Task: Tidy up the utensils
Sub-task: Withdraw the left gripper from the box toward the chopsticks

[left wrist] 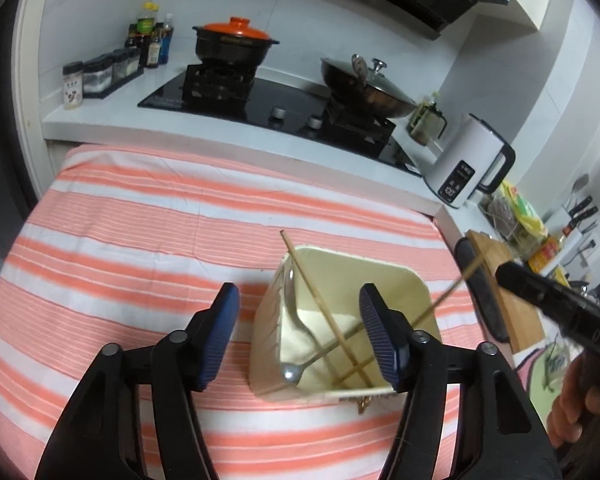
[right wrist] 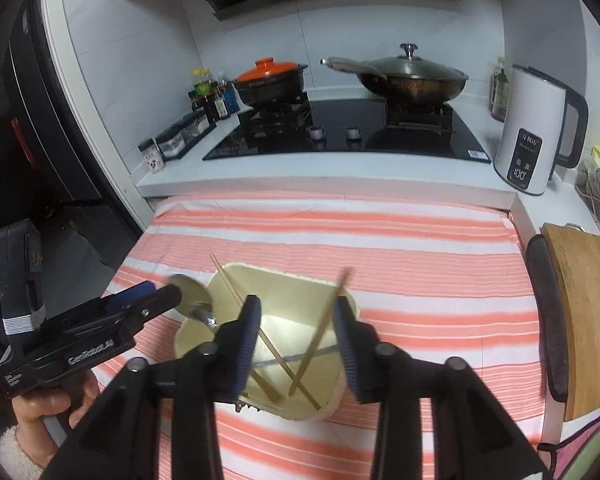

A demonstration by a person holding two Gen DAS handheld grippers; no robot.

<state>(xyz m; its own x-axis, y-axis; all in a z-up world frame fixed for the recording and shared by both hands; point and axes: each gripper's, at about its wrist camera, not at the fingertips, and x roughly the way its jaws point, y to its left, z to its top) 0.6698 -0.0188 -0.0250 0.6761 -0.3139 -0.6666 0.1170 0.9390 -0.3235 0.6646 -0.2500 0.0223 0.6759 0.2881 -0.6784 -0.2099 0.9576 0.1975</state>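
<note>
A cream rectangular container [left wrist: 403, 280] [right wrist: 284, 284] stands on the striped cloth. Inside lie a metal spoon [left wrist: 296, 364], whose bowl sticks out over the left rim in the right wrist view [right wrist: 190, 292], and wooden chopsticks. One chopstick [left wrist: 303, 276] [right wrist: 230, 280] leans on the far left rim. Another chopstick [left wrist: 439, 300] [right wrist: 323, 320] is blurred and leans toward the right rim. My left gripper [left wrist: 298, 336] is open just above the container's near edge, and it also shows in the right wrist view [right wrist: 140, 300]. My right gripper [right wrist: 296, 340] is open over the container, empty.
A pink and white striped cloth [left wrist: 140, 232] [right wrist: 419, 248] covers the table. Behind is a counter with a black hob [right wrist: 339, 132], an orange-lidded pot [left wrist: 236, 40], a lidded wok [right wrist: 411, 76], a white kettle [right wrist: 527, 132] and spice jars [left wrist: 100, 76]. A wooden board [right wrist: 587, 312] lies at right.
</note>
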